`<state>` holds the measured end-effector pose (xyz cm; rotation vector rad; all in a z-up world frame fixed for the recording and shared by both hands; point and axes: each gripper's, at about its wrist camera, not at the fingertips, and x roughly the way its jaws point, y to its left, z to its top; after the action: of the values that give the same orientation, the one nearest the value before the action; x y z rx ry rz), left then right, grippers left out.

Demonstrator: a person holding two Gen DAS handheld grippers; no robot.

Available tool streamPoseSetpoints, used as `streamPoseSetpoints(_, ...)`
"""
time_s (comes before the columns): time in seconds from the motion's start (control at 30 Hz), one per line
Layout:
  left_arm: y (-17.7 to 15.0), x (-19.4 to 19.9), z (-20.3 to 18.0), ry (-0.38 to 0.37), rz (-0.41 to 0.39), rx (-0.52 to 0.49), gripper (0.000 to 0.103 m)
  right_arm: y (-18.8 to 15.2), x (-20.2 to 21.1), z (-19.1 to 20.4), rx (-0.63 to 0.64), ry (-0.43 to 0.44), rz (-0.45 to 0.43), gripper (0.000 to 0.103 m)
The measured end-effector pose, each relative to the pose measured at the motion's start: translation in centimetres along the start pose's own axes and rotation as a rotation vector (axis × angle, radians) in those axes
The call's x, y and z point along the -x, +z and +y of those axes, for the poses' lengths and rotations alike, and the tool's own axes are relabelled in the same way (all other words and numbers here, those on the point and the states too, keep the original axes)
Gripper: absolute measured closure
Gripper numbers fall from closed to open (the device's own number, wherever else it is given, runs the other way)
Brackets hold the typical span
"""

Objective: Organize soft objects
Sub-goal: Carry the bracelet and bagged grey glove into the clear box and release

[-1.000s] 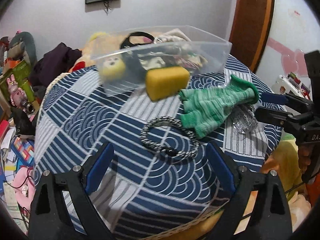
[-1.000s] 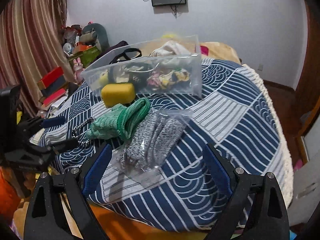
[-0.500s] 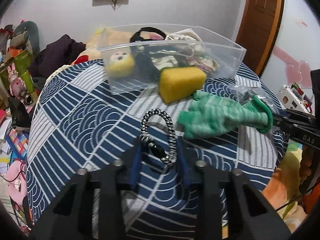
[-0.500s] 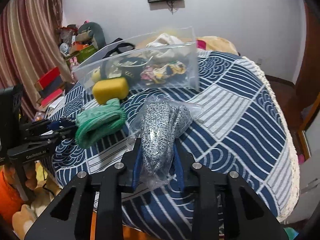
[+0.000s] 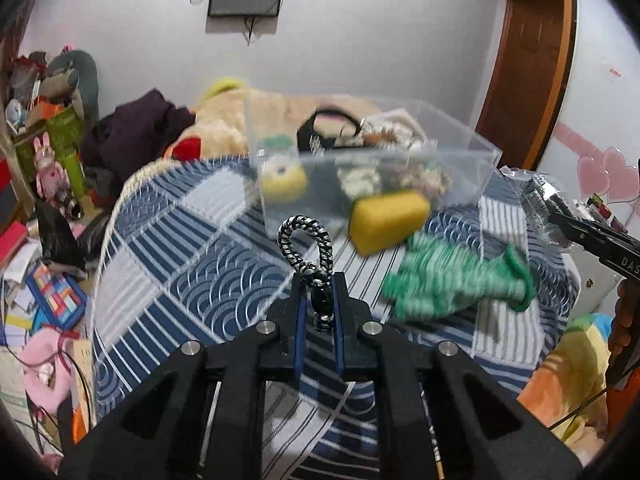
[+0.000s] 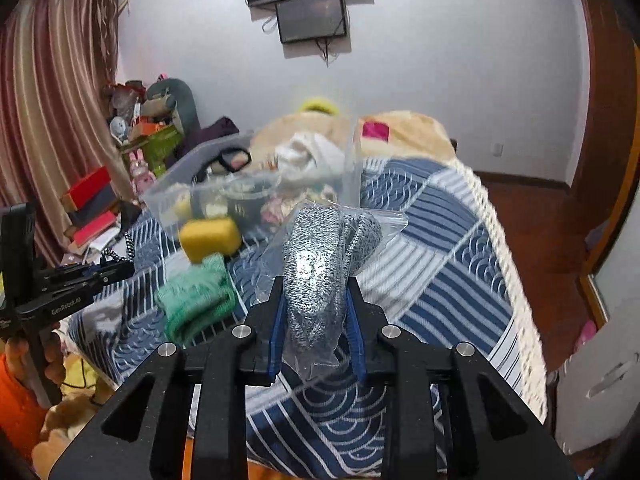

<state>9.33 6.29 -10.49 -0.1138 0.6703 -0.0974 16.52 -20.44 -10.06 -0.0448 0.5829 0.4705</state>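
You had both grippers pinching loads, the left gripper [image 5: 319, 312] a braided cord loop [image 5: 306, 250] and the right gripper [image 6: 316, 320] bagged grey gloves [image 6: 320, 272]; your best course was keeping both squeezed until over the clear bin [image 5: 460, 168] at twelve o'clock.

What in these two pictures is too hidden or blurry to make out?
- Clear bin contents: both views, motion blur and the cloudy wall smear them.
- Grey knit item: right wrist view, its crinkled plastic bag and the right gripper cover its shape.
- Braided cord loop: left wrist view, its lower end sits between the left gripper fingers.
- Green glove: blurred.
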Motion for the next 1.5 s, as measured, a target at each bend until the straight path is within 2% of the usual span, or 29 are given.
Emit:
streamPoseSetpoints(0.37,5.6,0.9,-1.7,-0.002,-0.13,-0.046,0.092,4.7,0.0,1.9,0.026,0.042,-0.127,0.078)
streamPoseSetpoints(0.57,8.5,-0.1,-2.0,0.003,-0.165,-0.062,0.092,6.6,-1.8,2.2,0.028,0.081,-0.139,0.078)
streamPoseSetpoints(0.87,11.2,-3.6,-2.0,-0.009,-0.137,-0.05,0.092,8.1,-6.4,3.5,0.078,0.074,-0.073,0.078)
streamPoseSetpoints(1.07,11.3,-6.4,-2.2,-0.008,-0.085,-0.06,0.092,7.8,-9.2,4.2,0.111,0.059,-0.001,0.078)
streamPoseSetpoints(1.33,10.8,-9.1,-2.3,0.042,-0.032,-0.084,0.092,7.4,-11.0,4.0,0.127,0.02,0.064,0.077)
streamPoseSetpoints(1.37,10.8,-9.2,-2.2,0.045,-0.028,-0.086,0.09,7.2,-10.9,4.0,0.13,0.015,0.067,0.077)
streamPoseSetpoints(1.43,10.7,-9.3,-2.1,0.053,-0.024,-0.084,0.081,7.3,-10.9,3.7,0.132,0.012,0.073,0.077)
streamPoseSetpoints(1.5,10.6,-9.2,-2.0,0.061,-0.028,-0.075,0.061,7.3,-10.7,3.7,0.136,0.011,0.078,0.076)
